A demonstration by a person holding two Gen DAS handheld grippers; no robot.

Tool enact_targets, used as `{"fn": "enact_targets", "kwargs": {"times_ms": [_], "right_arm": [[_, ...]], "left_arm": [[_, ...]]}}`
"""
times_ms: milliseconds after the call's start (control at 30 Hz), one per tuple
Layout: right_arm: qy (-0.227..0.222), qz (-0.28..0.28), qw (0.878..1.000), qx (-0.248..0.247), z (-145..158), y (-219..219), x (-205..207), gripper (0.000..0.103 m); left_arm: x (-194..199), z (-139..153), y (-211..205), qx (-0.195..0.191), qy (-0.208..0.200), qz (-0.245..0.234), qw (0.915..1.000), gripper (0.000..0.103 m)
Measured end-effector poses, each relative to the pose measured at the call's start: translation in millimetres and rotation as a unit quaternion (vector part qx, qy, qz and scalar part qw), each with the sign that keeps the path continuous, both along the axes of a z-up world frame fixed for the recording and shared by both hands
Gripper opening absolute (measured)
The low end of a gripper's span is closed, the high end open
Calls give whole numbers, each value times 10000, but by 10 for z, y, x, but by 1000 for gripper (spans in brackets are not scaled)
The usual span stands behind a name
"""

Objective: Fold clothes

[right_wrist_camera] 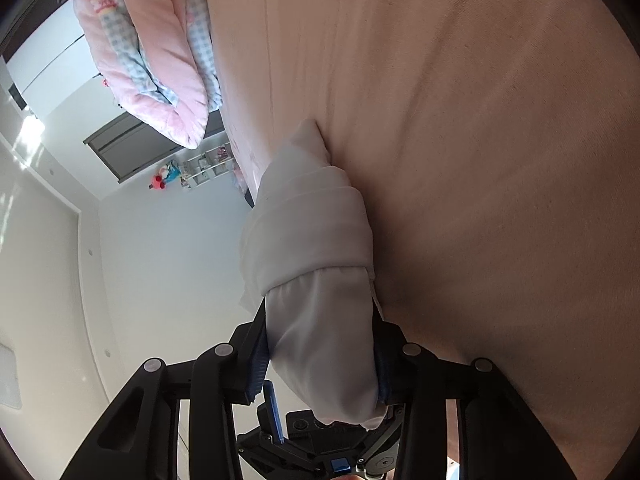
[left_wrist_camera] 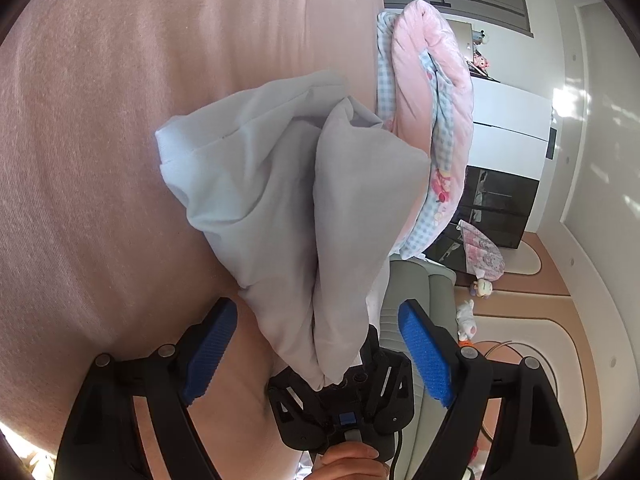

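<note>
Two tongs work over a pink bed [right_wrist_camera: 480, 120]: right tongs [right_wrist_camera: 320, 356] squeeze a pale garment [right_wrist_camera: 316, 240], left tongs [left_wrist_camera: 316, 356] gape wide. Pink quilt [left_wrist_camera: 424, 92] lies far off by white cupboards [left_wrist_camera: 512, 120].

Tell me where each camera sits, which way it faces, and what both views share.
Left wrist: on the left gripper, looking along its wide-apart blue fingers at the pale garment on the pink bed; a hand shows at the bottom.
Right wrist: on the right gripper, looking along its fingers, which press a bunched garment beside the bed; no hand is clearly visible.
Shared: garment, bed, pink quilt.
</note>
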State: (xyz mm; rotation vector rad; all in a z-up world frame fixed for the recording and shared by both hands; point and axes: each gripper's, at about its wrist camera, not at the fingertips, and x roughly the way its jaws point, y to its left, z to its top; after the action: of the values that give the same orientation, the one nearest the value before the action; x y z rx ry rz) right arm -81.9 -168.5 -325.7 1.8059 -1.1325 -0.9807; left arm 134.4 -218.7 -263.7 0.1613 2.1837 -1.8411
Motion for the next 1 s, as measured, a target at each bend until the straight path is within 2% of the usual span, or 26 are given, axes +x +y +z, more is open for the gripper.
{"fn": "enact_targets", "kwargs": {"times_ms": [67,167,267,333,433,567,767,933,1000], "right_arm": [[5,5,10000,-21,36,8,-2,39],[243,125,9996,22,149,-17,-15,39],[448,240,9987,20,268,-67,-22,39],[442,253,9987,-46,316,-83,-24,39],[396,288,9987,-132,374,-117,-25,39],[548,373,9977,-119,463,-141,-18,39],[926,491,9945,-27,557,-47,-1,39],[1239,608,9904,55,582,-16,-37,35],[1308,636,9893,65,565,-1,-44,35]], "left_arm": [[25,-34,-18,133,142,149,9997,83],[-12,-94,-83,383,400,247,9982,83],[-77,-184,-160,698,843,309,9935,83],[-107,-233,-203,840,999,384,9907,83],[-152,-257,-255,922,1100,480,9885,83],[-202,-273,-331,977,1158,576,9868,83],[-280,-236,-538,1131,1045,475,9869,83],[-261,-271,-679,1291,1226,381,9833,83],[-262,-242,-689,1221,1162,327,9851,83]]}}
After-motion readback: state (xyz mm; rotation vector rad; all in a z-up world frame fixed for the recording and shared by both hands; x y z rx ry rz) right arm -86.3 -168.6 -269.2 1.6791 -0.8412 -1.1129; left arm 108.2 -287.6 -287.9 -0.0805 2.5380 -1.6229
